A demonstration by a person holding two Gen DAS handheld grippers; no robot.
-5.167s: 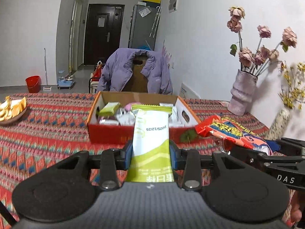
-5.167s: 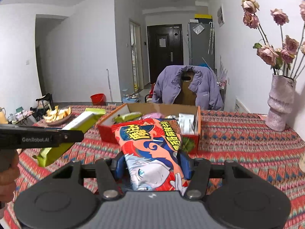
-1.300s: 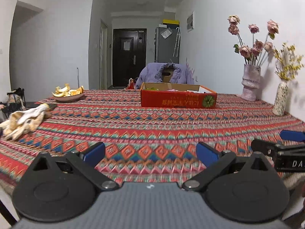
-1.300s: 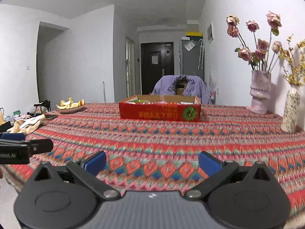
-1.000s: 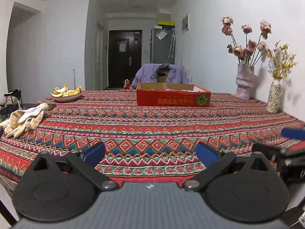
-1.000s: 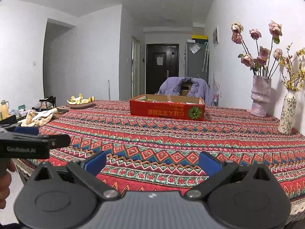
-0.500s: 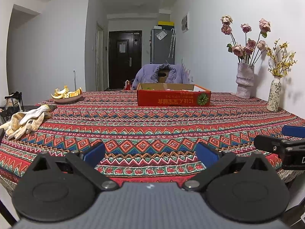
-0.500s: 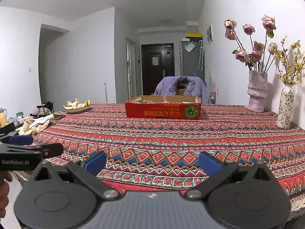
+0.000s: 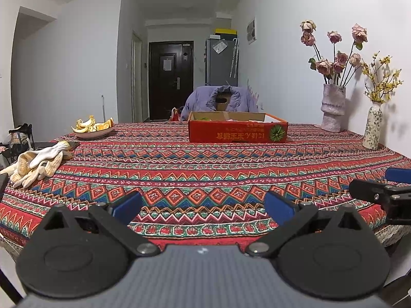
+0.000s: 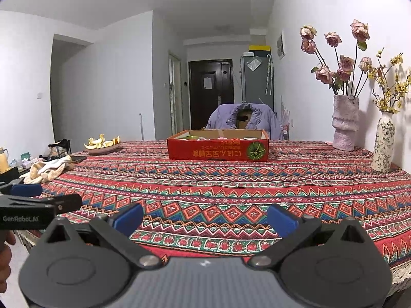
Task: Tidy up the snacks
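My left gripper [image 9: 203,206] and right gripper [image 10: 205,217] gape wide, empty; the far snack box [image 9: 237,134] hides its contents.

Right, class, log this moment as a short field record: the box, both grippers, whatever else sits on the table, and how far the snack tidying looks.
snack box: red cardboard box, open-topped, at the table's far side, packets just visible inside
left gripper: open, empty, at the near table edge
right gripper: open, empty, at the near table edge
tablecloth: red patterned, no loose snacks visible
left side: gloves, plate of peels
right side: two vases of flowers
task state: snacks appear boxed
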